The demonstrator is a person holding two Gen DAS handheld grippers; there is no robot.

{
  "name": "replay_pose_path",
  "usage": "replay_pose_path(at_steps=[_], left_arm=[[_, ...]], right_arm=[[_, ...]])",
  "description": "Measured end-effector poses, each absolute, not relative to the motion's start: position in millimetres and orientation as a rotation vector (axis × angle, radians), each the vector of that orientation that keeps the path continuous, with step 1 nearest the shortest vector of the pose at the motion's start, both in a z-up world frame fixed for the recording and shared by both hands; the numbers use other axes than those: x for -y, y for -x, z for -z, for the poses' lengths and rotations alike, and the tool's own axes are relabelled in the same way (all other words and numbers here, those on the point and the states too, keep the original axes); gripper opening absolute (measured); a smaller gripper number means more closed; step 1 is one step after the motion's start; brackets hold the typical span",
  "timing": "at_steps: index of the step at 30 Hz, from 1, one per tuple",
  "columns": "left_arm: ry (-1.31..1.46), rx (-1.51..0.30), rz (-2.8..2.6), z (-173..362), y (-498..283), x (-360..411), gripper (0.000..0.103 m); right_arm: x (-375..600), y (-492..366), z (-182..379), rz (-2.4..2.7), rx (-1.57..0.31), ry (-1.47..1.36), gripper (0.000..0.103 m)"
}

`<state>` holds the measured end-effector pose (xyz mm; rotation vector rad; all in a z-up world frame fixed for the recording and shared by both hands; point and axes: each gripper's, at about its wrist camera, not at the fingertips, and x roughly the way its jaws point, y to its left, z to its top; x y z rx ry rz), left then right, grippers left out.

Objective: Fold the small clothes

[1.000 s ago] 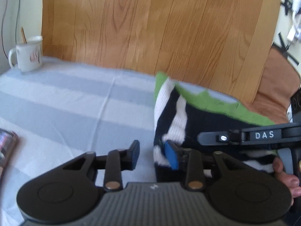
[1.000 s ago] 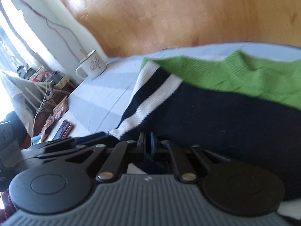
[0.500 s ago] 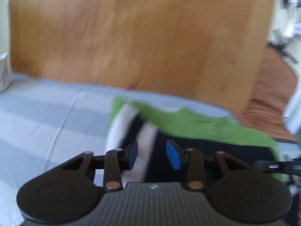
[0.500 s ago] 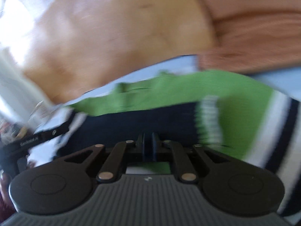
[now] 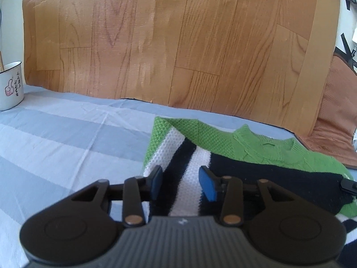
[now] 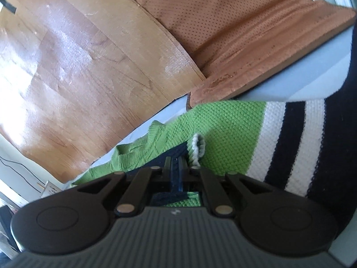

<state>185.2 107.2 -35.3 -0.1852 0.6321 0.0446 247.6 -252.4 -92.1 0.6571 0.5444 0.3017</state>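
A small knit sweater [image 5: 256, 154], green at the top with navy and white stripes, lies on the grey-striped bed sheet [image 5: 55, 145]. My left gripper [image 5: 180, 174] hovers over its striped left sleeve, jaws opening, with the pads apart and not pressing the knit. My right gripper [image 6: 176, 163] is shut on a fold of navy fabric of the sweater [image 6: 234, 122], beside a pale ribbed cuff [image 6: 197, 145]. Its tip shows at the right edge of the left wrist view [image 5: 348, 184], at the sweater's right side.
A wood-grain panel [image 5: 178, 44] stands upright behind the bed. A white mug [image 5: 11, 87] sits at the far left on the sheet. A brown cushion [image 6: 245, 33] rests at the right, close to the sweater's shoulder.
The left gripper moved right, over the striped sleeve, and its jaws spread slightly. The right gripper swept across the sweater to its right side, rolling, with navy fabric still pinched.
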Motion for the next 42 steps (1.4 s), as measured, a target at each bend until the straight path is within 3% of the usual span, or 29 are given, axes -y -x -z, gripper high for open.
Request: replay_pose_path(at_steps=[8,13,19,25,28,31,33,36,38,42], left_arm=[[0.176,-0.638,-0.034,36,-188,-108,0.042],[0.181,-0.638,-0.034,36,-189,-109,0.042],[0.182,-0.637,-0.037,36,-189,-109,0.042],[0.174,-0.638,-0.038,36,-189,-108,0.043],[0.169,-0.640,-0.033,35,-190,-107,0.045],[0.167,-0.640,-0.032,35,-190,-107,0.046],[0.163,-0.640,-0.032,35,-190,-106,0.047],[0.162,-0.640,-0.033,36,-189,-106,0.047],[0.163,-0.639,-0.032,36,-189,-107,0.047],[0.162,-0.639,-0.030,37,-189,-107,0.047]], right_arm=[[245,-251,92,-0.279,-0.529,-0.602,0.008],[230,-236,83,-0.336,-0.434,-0.474,0.013],[193,-244,84,-0.319,-0.531,-0.244,0.012],[216,-251,89,-0.276,-0.533,-0.381,0.010],[240,-238,82,-0.256,-0.510,-0.488,0.015],[286,-195,71,-0.207,-0.411,-0.641,0.033],[308,-168,68,-0.168,-0.391,-0.692,0.036],[323,-126,67,-0.100,-0.385,-0.658,0.041],[323,-106,70,-0.077,-0.382,-0.652,0.053],[317,-91,90,-0.084,-0.427,-0.694,0.059]])
